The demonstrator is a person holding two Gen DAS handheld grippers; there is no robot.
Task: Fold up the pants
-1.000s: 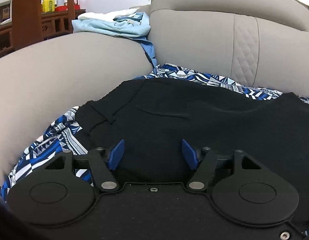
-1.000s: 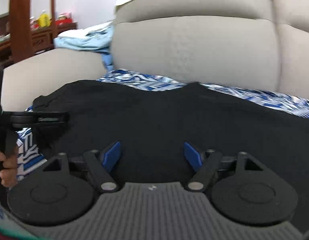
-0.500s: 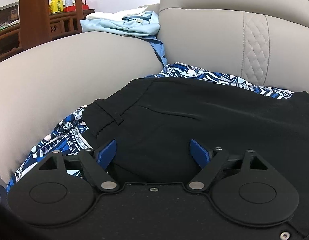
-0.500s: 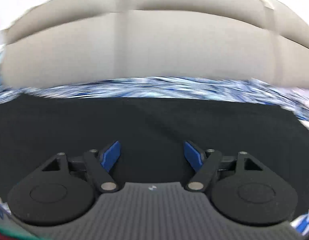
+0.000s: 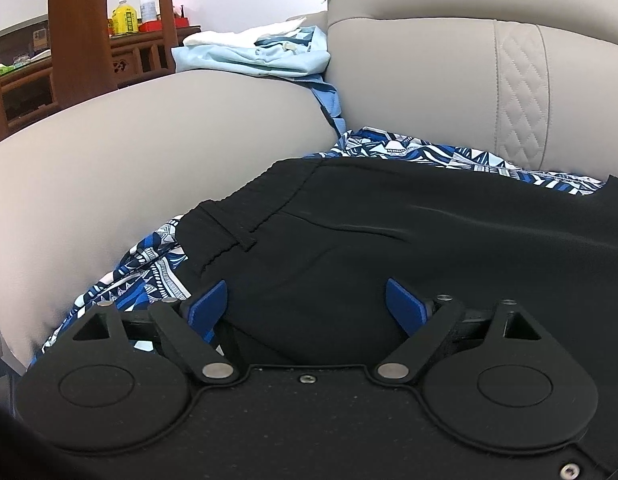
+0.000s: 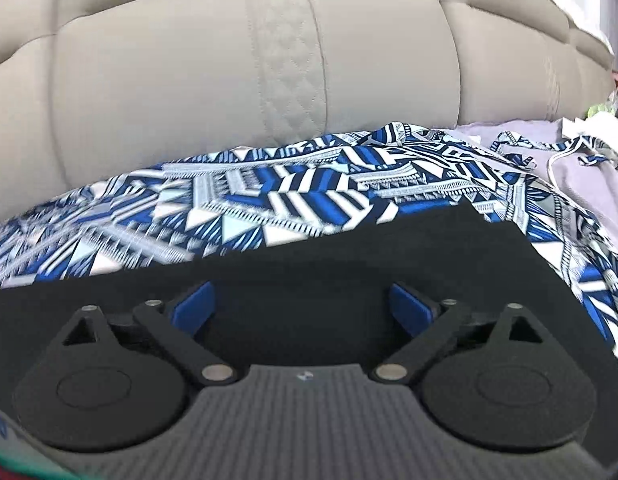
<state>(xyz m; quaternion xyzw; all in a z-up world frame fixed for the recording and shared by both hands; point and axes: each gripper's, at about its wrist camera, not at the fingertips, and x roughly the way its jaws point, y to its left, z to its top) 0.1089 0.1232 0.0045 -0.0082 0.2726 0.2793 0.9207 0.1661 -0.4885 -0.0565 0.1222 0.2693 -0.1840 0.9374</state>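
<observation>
The left claw (image 5: 307,306) has its blue fingers (image 5: 208,307) spread wide apart, gripping nothing. To its left rises the beige sofa arm (image 5: 149,148), with a strip of blue-and-white patterned cloth (image 5: 149,268) showing between that arm and the claw's left finger. Far ahead and to the left stand wooden furniture (image 5: 75,40) and a yellow bottle (image 5: 125,16). Ahead of the claw, on top of the sofa arm, lies a pile of light blue clothes (image 5: 257,56). The black pants (image 5: 389,240) lie flat on the patterned cloth, directly under and ahead of the claw; the waistband (image 5: 245,216) with its belt loop sits just ahead and left of the left finger, and the fabric runs off to the right. The sofa back (image 5: 449,80) rises behind them.

The right claw (image 6: 303,308) is likewise spread wide, its fingers (image 6: 193,308) holding nothing. It hovers low over the pants (image 6: 349,272), whose black fabric fills the space between and under the fingers; whether the fingers touch the fabric cannot be told. The pants' far edge runs just ahead of the claw, ending in a corner ahead and to the right. Beyond that edge the cloth (image 6: 269,200) spreads out, slightly blurred on the left. The back (image 6: 189,80) stands further ahead. To the far right lies a pale lilac garment (image 6: 581,176).
</observation>
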